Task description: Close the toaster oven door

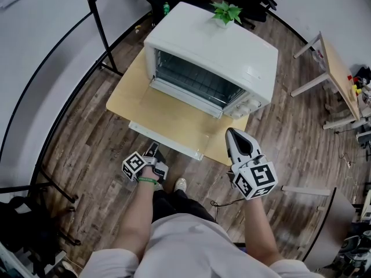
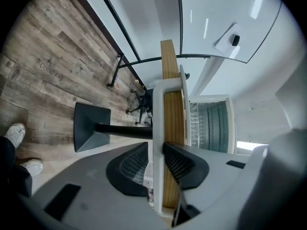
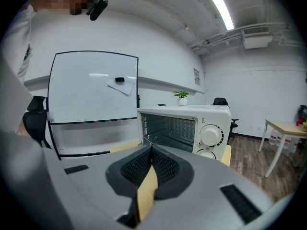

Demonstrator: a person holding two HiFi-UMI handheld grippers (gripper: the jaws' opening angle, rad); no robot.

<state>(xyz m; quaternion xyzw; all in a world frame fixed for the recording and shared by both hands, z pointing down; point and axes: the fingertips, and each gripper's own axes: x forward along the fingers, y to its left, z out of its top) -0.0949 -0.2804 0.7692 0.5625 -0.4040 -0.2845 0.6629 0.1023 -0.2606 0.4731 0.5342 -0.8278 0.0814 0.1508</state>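
White boxy toaster oven [image 1: 211,57] on pale wooden table [image 1: 130,97], wire rack [image 1: 194,81] inside open cavity, flat white door [image 1: 168,136] lowered at table's front, left gripper [image 2: 156,146] clamped on its edge, right gripper [image 3: 151,146] closed, empty.

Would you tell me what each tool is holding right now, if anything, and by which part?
The left tool grips the open oven door by its white front edge; the right tool is shut on nothing.
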